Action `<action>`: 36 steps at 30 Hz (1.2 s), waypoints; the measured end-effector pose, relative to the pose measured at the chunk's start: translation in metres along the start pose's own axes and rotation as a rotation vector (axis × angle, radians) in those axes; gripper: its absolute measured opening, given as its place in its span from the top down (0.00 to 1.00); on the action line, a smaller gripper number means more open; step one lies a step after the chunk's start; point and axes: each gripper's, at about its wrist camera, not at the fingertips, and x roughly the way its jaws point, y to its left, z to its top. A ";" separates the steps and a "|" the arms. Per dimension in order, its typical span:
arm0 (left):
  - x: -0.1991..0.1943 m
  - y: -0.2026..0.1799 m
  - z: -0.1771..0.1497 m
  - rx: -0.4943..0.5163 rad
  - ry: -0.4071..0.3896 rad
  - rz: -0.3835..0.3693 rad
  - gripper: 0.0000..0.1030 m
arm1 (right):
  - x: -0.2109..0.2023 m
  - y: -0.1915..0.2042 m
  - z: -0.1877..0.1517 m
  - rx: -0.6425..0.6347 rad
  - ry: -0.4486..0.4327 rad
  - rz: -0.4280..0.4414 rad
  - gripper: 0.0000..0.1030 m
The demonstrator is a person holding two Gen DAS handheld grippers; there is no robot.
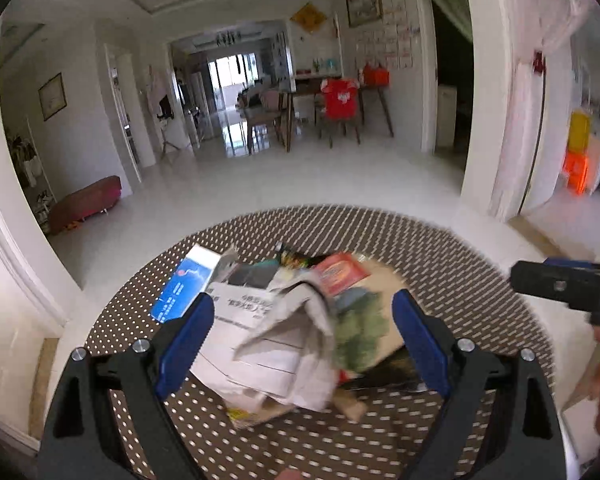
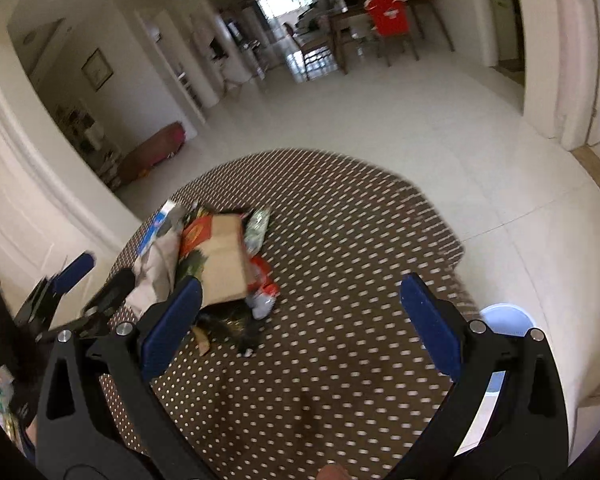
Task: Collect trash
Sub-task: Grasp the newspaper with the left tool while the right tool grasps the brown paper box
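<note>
A heap of trash lies on a round brown table with white dots (image 1: 440,256). It holds crumpled white paper (image 1: 284,344), a blue and white box (image 1: 188,284), a red packet (image 1: 340,272) and a brown cardboard piece (image 2: 224,264). My left gripper (image 1: 304,320) is open, its blue pads on either side of the crumpled paper. My right gripper (image 2: 300,300) is open and empty over the bare tabletop (image 2: 340,320), right of the heap (image 2: 220,264). The left gripper also shows at the left edge of the right wrist view (image 2: 92,288).
A pale blue round bin (image 2: 504,316) stands below the table's right edge. White tiled floor (image 1: 300,184) lies beyond the table. A dining table with a red-covered chair (image 1: 340,100) stands far back. A low red-brown bench (image 1: 84,204) sits by the left wall.
</note>
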 end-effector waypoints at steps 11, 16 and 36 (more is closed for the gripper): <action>0.060 0.018 -0.012 -0.040 0.123 -0.096 0.65 | 0.049 0.023 0.002 -0.026 0.081 0.124 0.06; 0.049 0.036 -0.026 -0.127 0.099 -0.108 0.67 | 0.098 0.050 0.005 -0.073 0.183 0.233 0.06; -0.037 0.103 -0.055 -0.360 -0.089 -0.112 0.68 | 0.009 0.035 0.042 0.018 -0.034 0.447 0.68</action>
